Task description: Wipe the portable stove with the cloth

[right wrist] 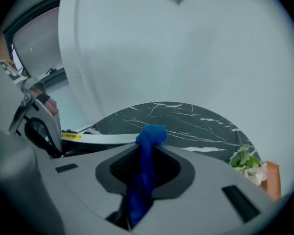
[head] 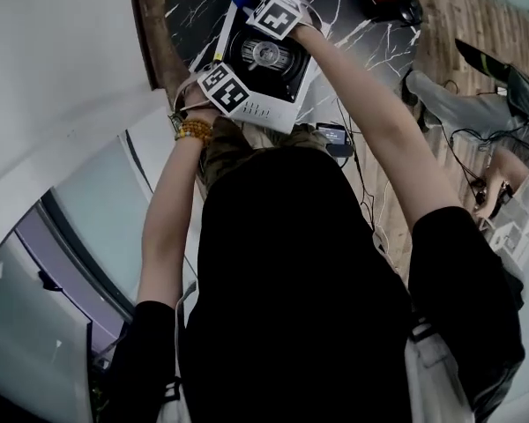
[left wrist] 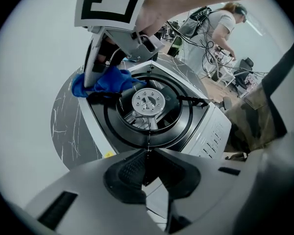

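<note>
On the dark marble table (head: 189, 11) in front of me sits the portable stove (head: 266, 111), its white control panel turned toward me and the round black burner ring (left wrist: 148, 102) open to view. My right gripper (right wrist: 147, 146) is clamped on the blue cloth (right wrist: 146, 163). A twisted strand of it runs up between the jaws and bunches into a knot past the tips. I hold it that way so a firm wad sticks out to rub with. From my head view the cloth is pressed at the stove's far left corner, by the raised white edge and beside the black pan support, and the left gripper view shows the same. I judge that corner is the patch I am working on now.

My left gripper (left wrist: 147, 153) points steeply down at the stove's near edge. Its jaws are drawn together and I can make out nothing between them. I think it is there to steady the light stove, so the body does not slide on the smooth table. I cannot tell whether its tips actually touch the rim. The burner ring and the control panel look not yet covered.
</note>
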The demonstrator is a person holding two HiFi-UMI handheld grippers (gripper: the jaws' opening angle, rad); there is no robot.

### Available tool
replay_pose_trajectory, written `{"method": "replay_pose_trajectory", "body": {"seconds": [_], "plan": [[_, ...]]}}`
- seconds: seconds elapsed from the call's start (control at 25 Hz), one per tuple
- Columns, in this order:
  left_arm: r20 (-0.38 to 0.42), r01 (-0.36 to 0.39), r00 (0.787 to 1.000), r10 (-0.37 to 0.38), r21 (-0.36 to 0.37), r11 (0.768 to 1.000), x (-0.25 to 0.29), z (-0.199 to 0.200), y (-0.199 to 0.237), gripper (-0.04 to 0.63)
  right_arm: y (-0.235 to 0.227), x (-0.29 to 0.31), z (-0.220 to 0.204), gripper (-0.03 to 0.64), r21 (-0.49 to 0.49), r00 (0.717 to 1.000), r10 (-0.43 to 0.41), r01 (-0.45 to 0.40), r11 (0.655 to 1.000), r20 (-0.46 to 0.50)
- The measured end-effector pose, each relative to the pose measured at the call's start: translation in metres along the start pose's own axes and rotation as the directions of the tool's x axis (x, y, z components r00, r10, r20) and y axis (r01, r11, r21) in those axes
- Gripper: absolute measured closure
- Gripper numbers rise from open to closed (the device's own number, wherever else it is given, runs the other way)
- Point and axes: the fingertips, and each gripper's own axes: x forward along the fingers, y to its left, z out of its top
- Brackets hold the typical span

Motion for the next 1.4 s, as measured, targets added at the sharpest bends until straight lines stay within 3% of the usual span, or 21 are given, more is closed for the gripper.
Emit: {"method": "replay_pose_trajectory", "body": {"seconds": [0.12, 0.24, 0.36, 0.48, 0.6, 0.68, 0.72, 0.84, 0.92, 1.0, 1.12, 1.24, 1.32, 1.4], "plan": [[0.087, -0.012, 0.996, 0.015, -0.033, 0.999, -0.002, -0.002, -0.005, 0.547, 0.0, -0.022, 0.021, 0.563, 0.047, 0.996, -0.032, 0.029, 0.998, 0.078], [0.229, -0.021, 0.973, 0.042, -0.093, 0.995, -0.005, -0.007, 0.0, 0.546, 0.022, -0.047, 0.059, 0.563, 0.029, 0.98, -0.066, 0.061, 0.998, 0.189], [0.31, -0.028, 0.948, 0.068, -0.133, 0.991, -0.026, -0.015, 0.008, 0.547, 0.056, -0.023, 0.051, 0.563, -0.042, 0.997, -0.063, 0.065, 0.997, 0.053], [0.397, 0.012, 0.915, 0.072, -0.205, 0.979, -0.051, -0.02, 0.024, 0.549, 0.054, 0.01, 0.019, 0.563, -0.092, 0.983, -0.156, 0.147, 0.985, -0.096], [0.382, 0.072, 0.924, 0.017, -0.216, 0.974, -0.047, -0.039, 0.036, 0.513, 0.054, 0.022, 0.02, 0.565, -0.075, 0.967, -0.184, 0.173, 0.982, -0.178], [0.337, 0.109, 0.941, -0.038, -0.195, 0.975, -0.035, -0.053, 0.036, 0.368, 0.058, 0.024, 0.022, 0.565, -0.017, 0.963, -0.14, 0.14, 0.99, -0.231], [0.322, 0.148, 0.943, -0.081, -0.19, 0.97, -0.028, -0.058, 0.032, 0.351, 0.06, 0.022, 0.021, 0.565, 0.027, 0.963, -0.105, 0.115, 0.993, -0.25], [0.319, 0.259, 0.928, -0.195, -0.173, 0.95, -0.015, -0.066, 0.018, 0.348, 0.079, 0.019, 0.019, 0.565, 0.131, 0.955, 0.01, 0.03, 0.991, -0.296], [0.316, 0.288, 0.919, -0.234, -0.134, 0.948, -0.014, -0.068, 0.018, 0.348, 0.102, 0.021, 0.023, 0.565, 0.152, 0.951, 0.073, -0.028, 0.988, -0.299], [0.324, 0.297, 0.913, -0.247, -0.115, 0.948, -0.017, -0.068, 0.027, 0.348, 0.125, 0.021, 0.023, 0.565, 0.164, 0.947, 0.103, -0.055, 0.985, -0.304], [0.377, 0.306, 0.897, -0.229, -0.158, 0.939, -0.027, -0.078, 0.051, 0.348, 0.157, 0.021, 0.019, 0.565, 0.201, 0.943, 0.112, -0.05, 0.978, -0.312], [0.47, 0.344, 0.86, -0.197, -0.249, 0.905, -0.042, -0.089, 0.082, 0.36, 0.176, 0.025, 0.016, 0.565, 0.204, 0.922, 0.082, -0.004, 0.979, -0.379], [0.529, 0.382, 0.828, -0.186, -0.289, 0.878, -0.05, -0.095, 0.1, 0.362, 0.181, 0.032, 0.016, 0.565, 0.119, 0.894, 0.042, 0.012, 0.993, -0.446], [0.586, 0.438, 0.792, -0.169, -0.354, 0.826, -0.057, -0.105, 0.112, 0.362, 0.193, 0.038, 0.022, 0.565, 0.029, 0.89, 0.019, -0.007, 1.0, -0.455]]}}
